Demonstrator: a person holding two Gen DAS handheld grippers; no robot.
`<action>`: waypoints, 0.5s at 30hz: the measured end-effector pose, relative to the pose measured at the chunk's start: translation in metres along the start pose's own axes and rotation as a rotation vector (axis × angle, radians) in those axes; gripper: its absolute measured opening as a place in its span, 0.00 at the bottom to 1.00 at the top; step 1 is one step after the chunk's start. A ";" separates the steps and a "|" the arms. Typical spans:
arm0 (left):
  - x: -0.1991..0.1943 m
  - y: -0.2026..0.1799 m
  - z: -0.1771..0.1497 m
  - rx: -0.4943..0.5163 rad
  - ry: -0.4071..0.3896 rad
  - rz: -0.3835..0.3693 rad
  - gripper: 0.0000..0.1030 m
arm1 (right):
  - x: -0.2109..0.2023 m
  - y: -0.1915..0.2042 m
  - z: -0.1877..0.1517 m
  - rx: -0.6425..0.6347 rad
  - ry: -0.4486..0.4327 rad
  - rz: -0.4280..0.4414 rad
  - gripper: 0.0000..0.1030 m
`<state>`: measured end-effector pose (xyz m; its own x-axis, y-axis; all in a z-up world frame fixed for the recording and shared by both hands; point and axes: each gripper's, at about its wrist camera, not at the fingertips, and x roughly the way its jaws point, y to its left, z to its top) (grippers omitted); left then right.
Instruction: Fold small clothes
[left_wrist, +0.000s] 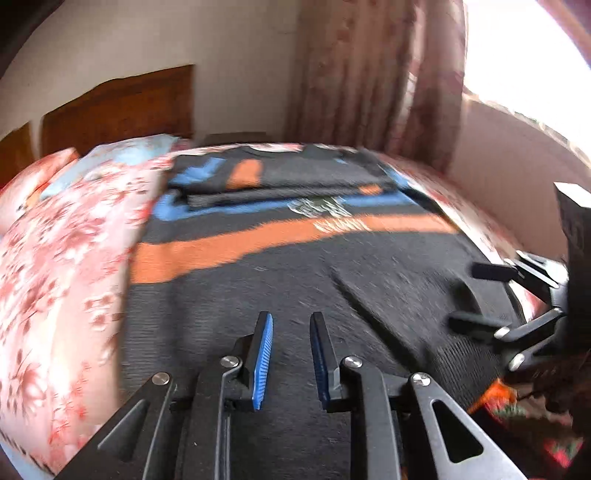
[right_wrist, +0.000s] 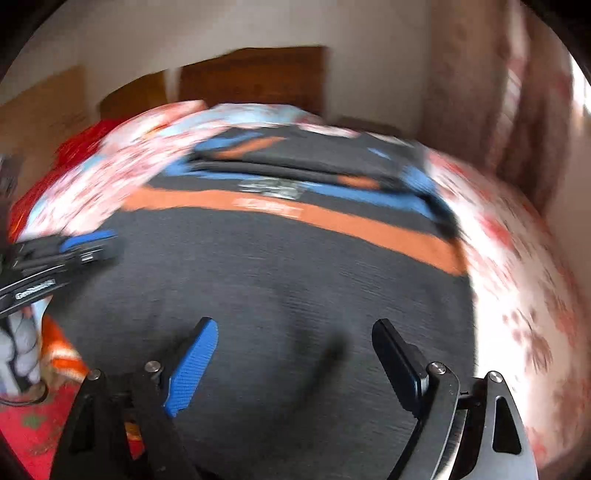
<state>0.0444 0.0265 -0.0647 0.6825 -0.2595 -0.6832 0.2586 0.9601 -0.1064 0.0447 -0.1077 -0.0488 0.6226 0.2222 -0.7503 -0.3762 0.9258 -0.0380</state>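
The dark sweater (left_wrist: 295, 280) lies flat on the bed (left_wrist: 62, 266), its bottom edge just under both grippers. The left hand-held gripper (left_wrist: 291, 354) is partly spread, holding nothing. The right hand-held gripper (right_wrist: 295, 365) is spread wide, also holding nothing.

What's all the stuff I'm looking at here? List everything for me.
sweater: one, dark grey with orange and blue stripes, spread flat on the bed, far part folded over
bedspread: one, pink floral, under the sweater
pillow: one, pink floral, at the bed's head
headboard: one, brown wood, against the wall
curtain: one, pinkish brown, beside the bright window
wall: cream, behind the bed
left claw: blue pads, open, over the sweater's near edge
right claw: blue pads, open wide, over the sweater
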 end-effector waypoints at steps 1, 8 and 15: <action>0.009 0.001 -0.002 0.001 0.038 0.010 0.21 | 0.005 0.010 -0.001 -0.046 0.011 0.009 1.00; 0.010 0.011 -0.010 -0.018 0.037 0.033 0.21 | 0.010 -0.032 -0.019 0.037 0.043 -0.019 1.00; 0.006 0.004 -0.013 0.020 0.033 0.068 0.21 | 0.004 -0.048 -0.031 0.059 0.019 -0.040 1.00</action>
<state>0.0404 0.0304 -0.0783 0.6764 -0.1902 -0.7116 0.2265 0.9730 -0.0448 0.0444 -0.1610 -0.0705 0.6231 0.1793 -0.7613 -0.3096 0.9504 -0.0295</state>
